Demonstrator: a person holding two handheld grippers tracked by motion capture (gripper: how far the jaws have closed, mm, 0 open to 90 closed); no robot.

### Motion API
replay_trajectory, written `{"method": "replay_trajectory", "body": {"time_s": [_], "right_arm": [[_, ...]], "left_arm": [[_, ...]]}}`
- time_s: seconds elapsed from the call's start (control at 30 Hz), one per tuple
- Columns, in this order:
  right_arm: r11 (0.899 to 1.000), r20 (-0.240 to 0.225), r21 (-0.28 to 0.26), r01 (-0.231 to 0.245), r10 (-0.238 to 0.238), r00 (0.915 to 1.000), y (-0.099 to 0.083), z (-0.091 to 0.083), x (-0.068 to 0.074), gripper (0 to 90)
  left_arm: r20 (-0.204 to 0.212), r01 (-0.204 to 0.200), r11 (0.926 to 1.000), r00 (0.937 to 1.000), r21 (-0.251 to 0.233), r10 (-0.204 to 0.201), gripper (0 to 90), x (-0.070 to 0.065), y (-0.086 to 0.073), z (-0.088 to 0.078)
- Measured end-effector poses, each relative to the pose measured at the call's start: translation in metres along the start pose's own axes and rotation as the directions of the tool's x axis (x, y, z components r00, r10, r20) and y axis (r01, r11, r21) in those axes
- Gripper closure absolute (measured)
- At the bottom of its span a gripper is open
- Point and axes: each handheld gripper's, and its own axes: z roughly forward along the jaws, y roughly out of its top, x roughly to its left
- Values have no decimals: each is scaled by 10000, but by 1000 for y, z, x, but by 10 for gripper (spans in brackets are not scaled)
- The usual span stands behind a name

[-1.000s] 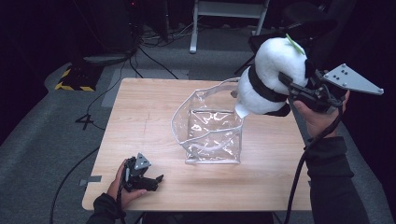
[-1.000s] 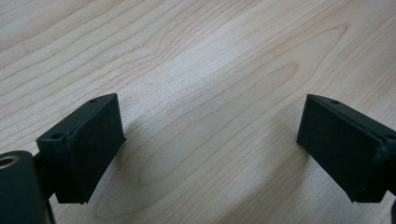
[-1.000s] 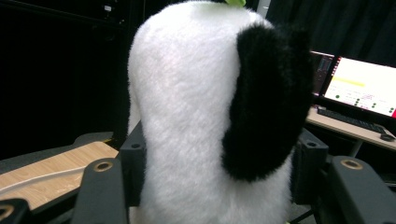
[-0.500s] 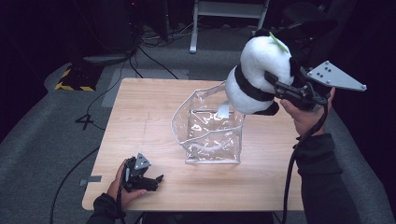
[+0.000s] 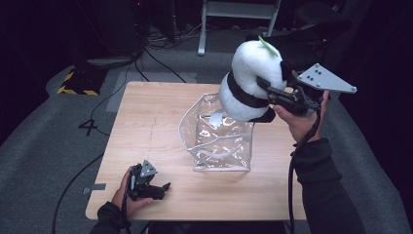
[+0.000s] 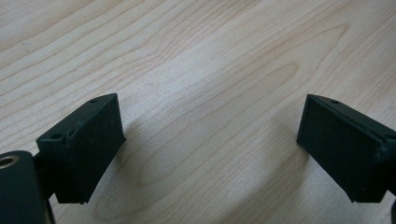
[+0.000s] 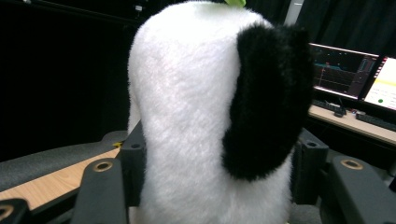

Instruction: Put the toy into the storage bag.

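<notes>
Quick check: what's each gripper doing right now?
Left gripper: open, nothing between its jaws, resting on the table.
Right gripper: shut on the plush panda, above the clear bag.

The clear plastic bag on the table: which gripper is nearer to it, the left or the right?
Right. The right gripper holds the plush panda just above the clear plastic bag at its far right corner. The left gripper rests on the table, apart from the bag, near the front edge.

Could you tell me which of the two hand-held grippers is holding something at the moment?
The right hand-held gripper: its jaws clamp the plush panda above the clear plastic bag. The left hand-held gripper rests open on the table.
</notes>
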Motion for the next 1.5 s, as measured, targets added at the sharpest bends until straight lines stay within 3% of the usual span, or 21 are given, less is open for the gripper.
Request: {"method": "replay_trajectory", "body": {"time_s": [0.23,0.4,0.67,1.07,1.5], "right_arm": [[9997,-338,141,198,-193,9992,0,12,18,400],[9982,-251,249,537,-531,9983,1,21,31,398],[9974,-460,324,640,-625,9970,1,29,45,396],[9982,-906,420,417,-378,9952,-1,37,56,395],[9955,-1012,940,130,-35,9949,-26,47,55,389]], "left_arm": [[-21,-1,10000,10000,-22,1,73,0,0,0],[-5,1,10000,10000,0,-1,72,0,0,0],[6,-6,10000,10000,6,6,73,0,0,0],[-20,-46,10000,10000,-11,46,73,0,0,0],[-51,-69,10000,10000,2,69,74,0,0,0]]}}
